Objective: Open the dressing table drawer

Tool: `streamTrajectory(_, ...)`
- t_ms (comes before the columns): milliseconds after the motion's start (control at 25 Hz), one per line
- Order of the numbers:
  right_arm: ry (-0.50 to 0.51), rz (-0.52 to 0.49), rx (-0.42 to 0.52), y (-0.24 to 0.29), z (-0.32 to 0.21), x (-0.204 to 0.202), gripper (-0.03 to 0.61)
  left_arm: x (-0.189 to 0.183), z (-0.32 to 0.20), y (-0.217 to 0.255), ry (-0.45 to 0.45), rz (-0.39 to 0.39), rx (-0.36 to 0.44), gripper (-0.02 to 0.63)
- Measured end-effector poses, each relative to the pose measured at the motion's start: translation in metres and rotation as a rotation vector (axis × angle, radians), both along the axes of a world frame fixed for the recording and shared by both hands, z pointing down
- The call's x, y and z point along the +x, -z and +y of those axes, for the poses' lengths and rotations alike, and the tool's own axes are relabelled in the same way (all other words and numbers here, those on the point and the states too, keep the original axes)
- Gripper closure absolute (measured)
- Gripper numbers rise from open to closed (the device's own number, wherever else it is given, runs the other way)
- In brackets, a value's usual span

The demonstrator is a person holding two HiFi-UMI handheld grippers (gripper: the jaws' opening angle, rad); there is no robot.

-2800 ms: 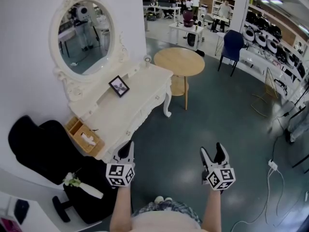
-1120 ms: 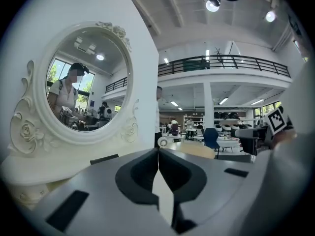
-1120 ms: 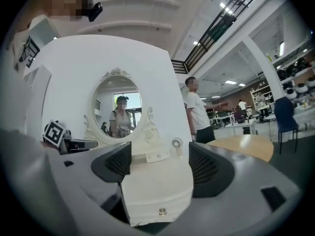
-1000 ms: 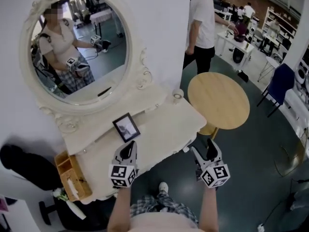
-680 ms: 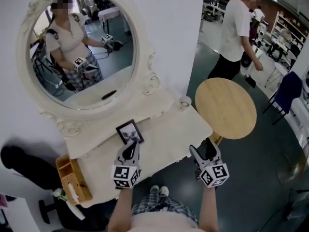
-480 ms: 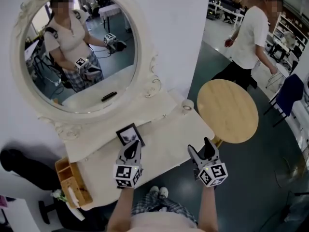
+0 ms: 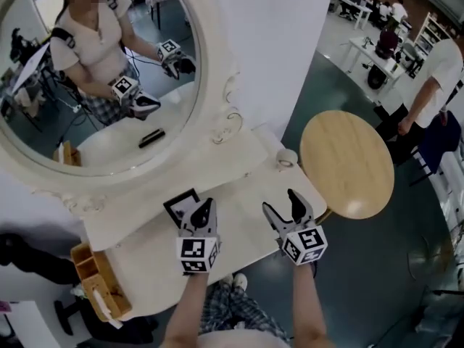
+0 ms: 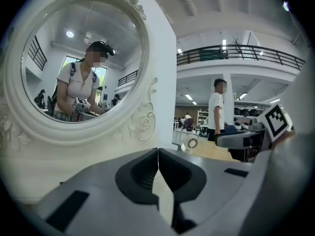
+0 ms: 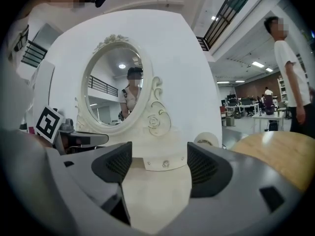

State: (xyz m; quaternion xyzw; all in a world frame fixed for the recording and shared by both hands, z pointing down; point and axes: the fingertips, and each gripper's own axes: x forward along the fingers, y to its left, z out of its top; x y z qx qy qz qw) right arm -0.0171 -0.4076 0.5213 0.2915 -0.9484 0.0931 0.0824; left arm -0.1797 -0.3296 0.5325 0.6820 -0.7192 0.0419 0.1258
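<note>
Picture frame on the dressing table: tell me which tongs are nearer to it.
Left. The left tongs sit just right of the picture frame; the right tongs hover farther right, well apart from it.

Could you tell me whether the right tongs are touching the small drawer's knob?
Apart. The right gripper view shows the right tongs open, with bare tabletop between them and the knob farther back.

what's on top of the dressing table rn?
Small picture frame, partly covered by the left gripper; a round white item at the back right corner; a wooden organiser at the left end. Dressing table surface beneath both it and the right gripper is hidden.
</note>
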Motion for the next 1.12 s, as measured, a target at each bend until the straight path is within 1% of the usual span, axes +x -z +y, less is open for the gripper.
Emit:
streamTrajectory(200, -0.002, 0.030, -0.019, -0.029, -0.037, -0.033, 0.237, -0.002, -0.036, -0.026, 0.048, 0.037, -0.018, 0.586)
streamTrajectory(400, -0.009, 0.103, -0.037, -0.063, -0.061, -0.057, 0.249, 0.008, -0.058, -0.054, 0.070, 0.079, -0.053, 0.586)
streamTrajectory(560, 0.008, 0.144, -0.072, -0.091, -0.066, -0.073, 0.287, 0.015, -0.066, -0.073, 0.072, 0.100, -0.083, 0.586)
streamTrajectory(800, 0.005, 0.216, -0.103, -0.117, -0.080, -0.093, 0.347, 0.018, -0.073, -0.088, 0.070, 0.118, -0.102, 0.586)
streamTrajectory(960, 0.035, 0.279, -0.149, -0.137, -0.082, -0.105, 0.361, 0.015, -0.073, -0.095, 0.082, 0.121, -0.112, 0.586)
streamTrajectory(1040, 0.043, 0.295, -0.161, -0.142, -0.082, -0.108, 0.381, 0.014, -0.074, -0.098, 0.084, 0.122, -0.118, 0.586)
streamTrajectory(1120, 0.043, 0.307, -0.173, -0.147, -0.083, -0.110, 0.385, 0.013, -0.074, -0.100, 0.084, 0.122, -0.124, 0.586)
